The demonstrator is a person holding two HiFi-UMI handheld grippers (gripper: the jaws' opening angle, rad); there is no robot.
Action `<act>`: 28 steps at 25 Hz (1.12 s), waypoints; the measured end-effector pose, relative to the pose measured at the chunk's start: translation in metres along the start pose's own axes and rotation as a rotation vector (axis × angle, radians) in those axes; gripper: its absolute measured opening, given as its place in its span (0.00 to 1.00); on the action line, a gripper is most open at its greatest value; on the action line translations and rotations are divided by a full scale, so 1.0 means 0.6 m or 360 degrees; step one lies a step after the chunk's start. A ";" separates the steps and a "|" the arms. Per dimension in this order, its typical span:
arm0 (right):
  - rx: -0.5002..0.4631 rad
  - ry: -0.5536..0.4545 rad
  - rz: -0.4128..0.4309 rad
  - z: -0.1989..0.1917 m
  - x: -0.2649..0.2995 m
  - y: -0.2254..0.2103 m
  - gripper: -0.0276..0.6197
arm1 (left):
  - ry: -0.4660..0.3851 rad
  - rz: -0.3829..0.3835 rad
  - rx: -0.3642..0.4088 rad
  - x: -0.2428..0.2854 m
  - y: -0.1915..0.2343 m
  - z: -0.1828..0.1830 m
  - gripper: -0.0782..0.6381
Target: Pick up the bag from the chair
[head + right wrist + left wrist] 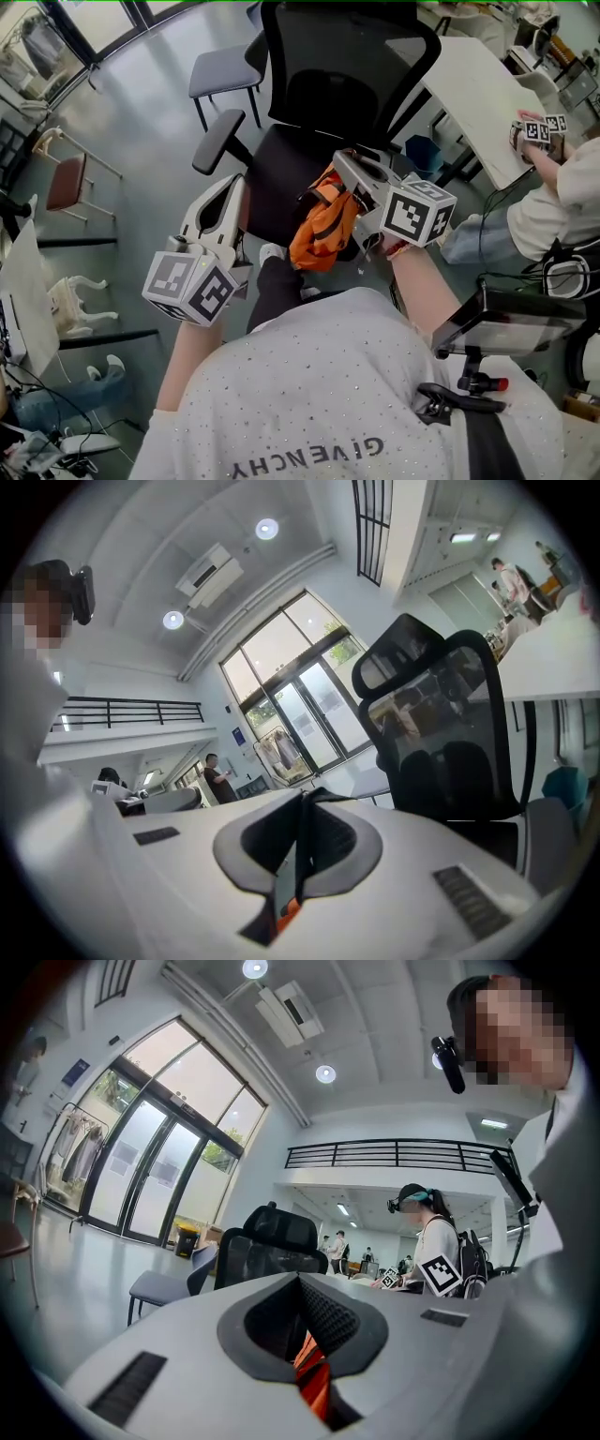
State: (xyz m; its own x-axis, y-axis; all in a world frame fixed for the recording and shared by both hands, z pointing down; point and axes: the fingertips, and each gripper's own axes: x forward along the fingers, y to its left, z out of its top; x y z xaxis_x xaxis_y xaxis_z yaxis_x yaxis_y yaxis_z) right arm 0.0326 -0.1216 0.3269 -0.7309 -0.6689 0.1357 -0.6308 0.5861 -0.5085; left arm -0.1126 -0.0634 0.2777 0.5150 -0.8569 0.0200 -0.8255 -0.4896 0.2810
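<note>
While 1 bag [323,234] shows, 2 grippers [234,186] [341,163].

**Chair and floor, as I see them from here**

The black office chair [281,178] stands on the glossy grey floor [141,122], its mesh back away from me and its left armrest [217,141] jutting out beside the seat. The seat is bare apart from the orange bag [323,230], which is bunched over the seat's front edge. I can't tell whether it touches the seat.

On the floor behind the chair's back-left corner stands a grey-seated chair [225,70]. A brown-seated chair [67,183] stands well apart, off to the left. A white table [469,89] stands just beside the office chair's right side, with a blue bin [424,152] on the floor under its near edge.
</note>
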 end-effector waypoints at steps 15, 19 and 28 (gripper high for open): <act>-0.0146 -0.0096 -0.0104 0.011 -0.037 0.109 0.04 | 0.0028 -0.0117 -0.0090 -0.168 -0.036 0.038 0.12; -0.0161 -0.0132 -0.0162 -0.005 -0.051 0.157 0.04 | 0.0039 -0.0063 -0.0132 -0.249 -0.004 0.045 0.12; -0.0106 -0.0123 -0.0264 -0.074 -0.100 0.221 0.04 | 0.0026 0.0022 -0.0175 -0.330 0.029 0.033 0.12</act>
State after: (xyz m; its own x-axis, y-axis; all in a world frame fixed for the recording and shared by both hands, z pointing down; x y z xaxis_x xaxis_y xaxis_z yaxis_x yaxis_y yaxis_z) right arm -0.0187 0.0165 0.2892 -0.5949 -0.7904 0.1460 -0.7587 0.4922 -0.4269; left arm -0.2336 0.0942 0.2596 0.5080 -0.8604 0.0400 -0.8027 -0.4560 0.3844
